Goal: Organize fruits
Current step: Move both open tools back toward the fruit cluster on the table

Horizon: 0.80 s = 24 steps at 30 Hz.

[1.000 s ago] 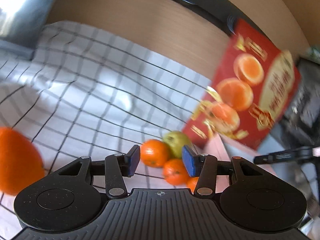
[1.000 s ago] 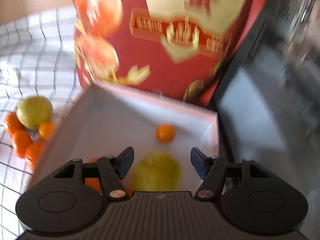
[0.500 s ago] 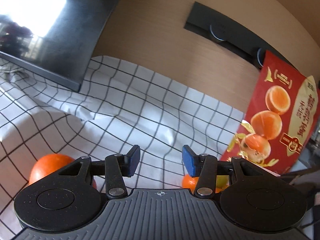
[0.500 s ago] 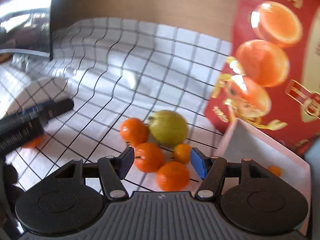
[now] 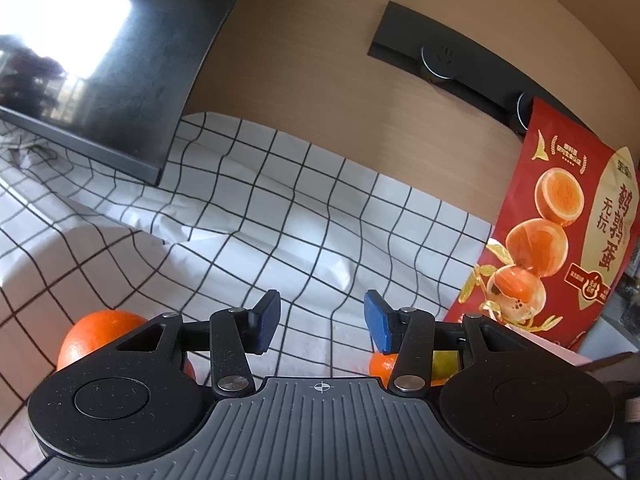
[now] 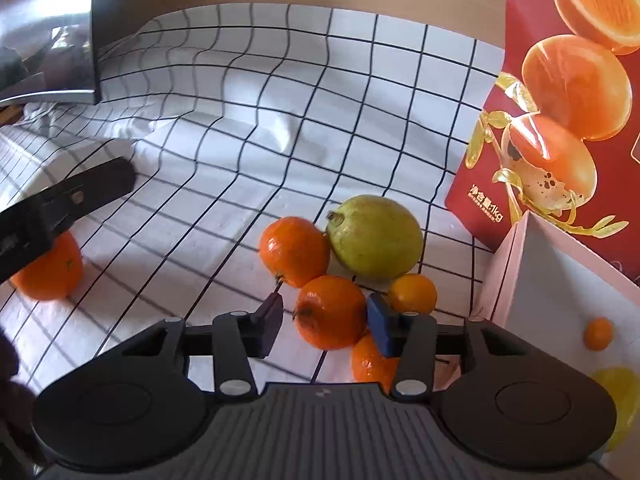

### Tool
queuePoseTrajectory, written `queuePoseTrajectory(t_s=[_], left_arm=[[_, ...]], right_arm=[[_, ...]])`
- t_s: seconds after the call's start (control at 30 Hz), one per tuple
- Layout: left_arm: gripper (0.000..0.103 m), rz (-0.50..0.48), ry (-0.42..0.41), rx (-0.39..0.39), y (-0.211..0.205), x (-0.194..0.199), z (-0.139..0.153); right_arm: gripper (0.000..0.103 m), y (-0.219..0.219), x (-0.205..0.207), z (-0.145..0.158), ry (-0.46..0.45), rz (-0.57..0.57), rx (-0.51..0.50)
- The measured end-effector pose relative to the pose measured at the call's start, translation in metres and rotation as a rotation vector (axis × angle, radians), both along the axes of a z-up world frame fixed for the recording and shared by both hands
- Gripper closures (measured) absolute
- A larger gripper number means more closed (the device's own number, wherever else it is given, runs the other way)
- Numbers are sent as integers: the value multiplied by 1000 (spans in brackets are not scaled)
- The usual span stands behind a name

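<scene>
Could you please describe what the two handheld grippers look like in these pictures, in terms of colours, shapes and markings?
Both look alike. The left gripper and right gripper each have a dark grey ribbed body with a small crosshair mark at its front edge, two rounded matte black housings with a circular recess, black linkage arms with silver pivot screws, and blue pads on the fingertips. No cables or sleeves show.

The right gripper has swung from above the white cardboard box to the fruit pile on the checked cloth – its jaws are closing around a round orange tangerine (no firm contact visible yet). The left gripper has tilted upward, so the pile has slipped almost out of its view.
</scene>
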State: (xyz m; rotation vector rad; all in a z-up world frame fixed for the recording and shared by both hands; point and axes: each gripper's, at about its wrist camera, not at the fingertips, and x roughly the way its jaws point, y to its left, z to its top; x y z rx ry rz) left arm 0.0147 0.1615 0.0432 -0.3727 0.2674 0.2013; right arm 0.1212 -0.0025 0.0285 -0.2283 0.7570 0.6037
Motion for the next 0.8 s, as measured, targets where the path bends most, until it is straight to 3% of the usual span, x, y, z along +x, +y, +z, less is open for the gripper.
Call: queuePoseTrajectory(t_s=[0.07,0.13,0.23,0.4,0.57,0.8], left_arm=[[52,-21,4,-11,-1,2,-1],[52,-52,18,4,-7,5,-2],[52,-120,52,61,-22,12,-7],[52,-204,82,154,-46,16,-12],[52,-140,52,124,-36,12,-9],[52,42,-1,48,-3,-2,1]], right_arm=[[61,-13,-10,9,60,76,48],[61,-30,-21,21,54,101,91],[61,-52,-37,36,-13,79,95],[61,-75,-39,40,-19,17,90],[61,-74,-36,32,-72,1,74],[61,-24,-22,13,-41,23,94]])
